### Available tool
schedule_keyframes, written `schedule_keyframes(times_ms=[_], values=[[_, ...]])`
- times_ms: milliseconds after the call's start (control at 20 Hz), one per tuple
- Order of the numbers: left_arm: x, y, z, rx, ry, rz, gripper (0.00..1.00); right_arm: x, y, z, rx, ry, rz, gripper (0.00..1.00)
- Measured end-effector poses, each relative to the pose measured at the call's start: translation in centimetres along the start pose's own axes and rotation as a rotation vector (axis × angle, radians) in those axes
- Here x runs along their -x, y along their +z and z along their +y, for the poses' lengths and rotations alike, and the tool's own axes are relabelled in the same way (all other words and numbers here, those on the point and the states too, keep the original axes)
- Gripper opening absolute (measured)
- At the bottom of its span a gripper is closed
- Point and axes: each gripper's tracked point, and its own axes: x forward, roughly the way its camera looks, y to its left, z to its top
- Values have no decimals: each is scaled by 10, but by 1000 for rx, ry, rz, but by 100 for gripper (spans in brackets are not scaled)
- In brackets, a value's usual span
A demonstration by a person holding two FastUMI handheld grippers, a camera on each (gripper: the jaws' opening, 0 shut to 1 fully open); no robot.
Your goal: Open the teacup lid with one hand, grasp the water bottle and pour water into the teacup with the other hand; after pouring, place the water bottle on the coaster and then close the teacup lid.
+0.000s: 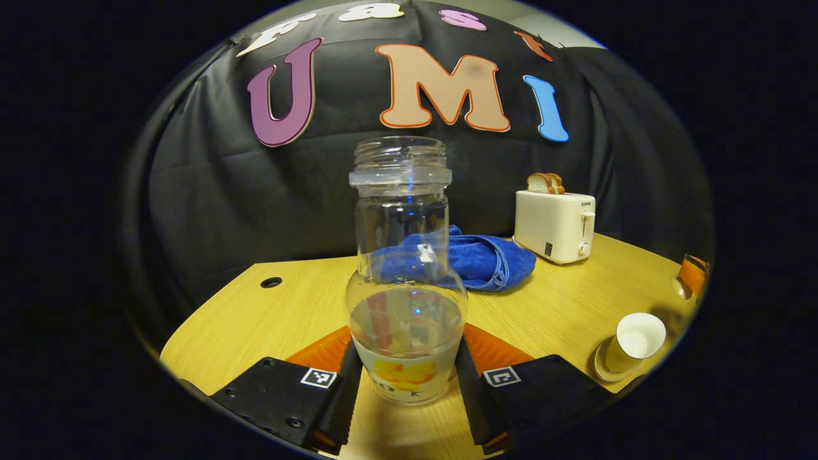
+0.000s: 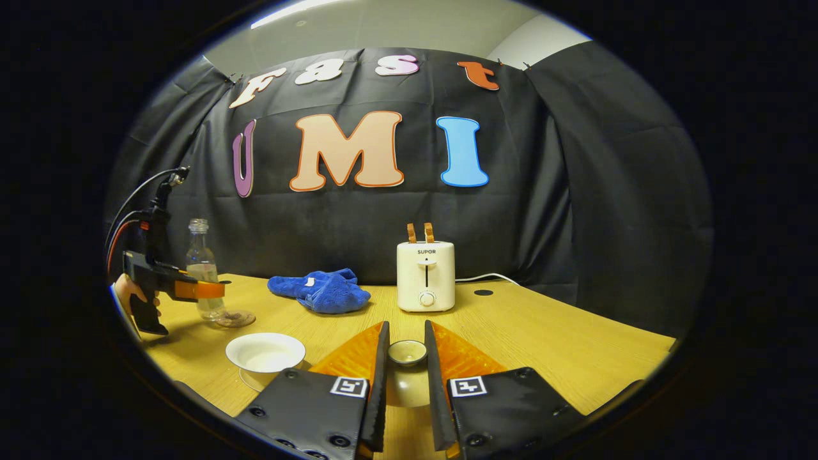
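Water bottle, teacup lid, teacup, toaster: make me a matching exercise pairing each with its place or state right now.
Things:
1. water bottle
2. teacup lid
3. teacup
4. toaster

Places or states:
a. has bread slices sticking out of the top
b. held between the jaws of the right gripper
c. standing open, no lid on it
d. held between the jaws of the left gripper

Pairs: 1-d, 2-b, 3-c, 4-a

Staged demo booth, not a real kitchen: black cloth wall hung behind a wooden desk w/ cable holes, set w/ household props, e.g. toaster w/ bread, blue towel; office-type ceiling above.
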Motion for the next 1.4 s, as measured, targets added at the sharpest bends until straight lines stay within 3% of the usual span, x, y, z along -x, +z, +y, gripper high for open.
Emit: schedule_keyframes(times_ms=[500, 800, 1000, 1400], values=[[-34, -3, -4, -17, -19, -2, 67, 0, 0, 0, 0, 0, 1, 32], [-34, -5, -4, -3, -12, -4, 74, 1, 0, 0, 0, 0, 0, 33], [-30, -3, -3, 19, -6, -12, 97, -1, 0, -1, 0, -4, -1, 32], [-10, -5, 15, 96, 51, -51, 98, 0, 1, -1, 1, -4, -1, 32]])
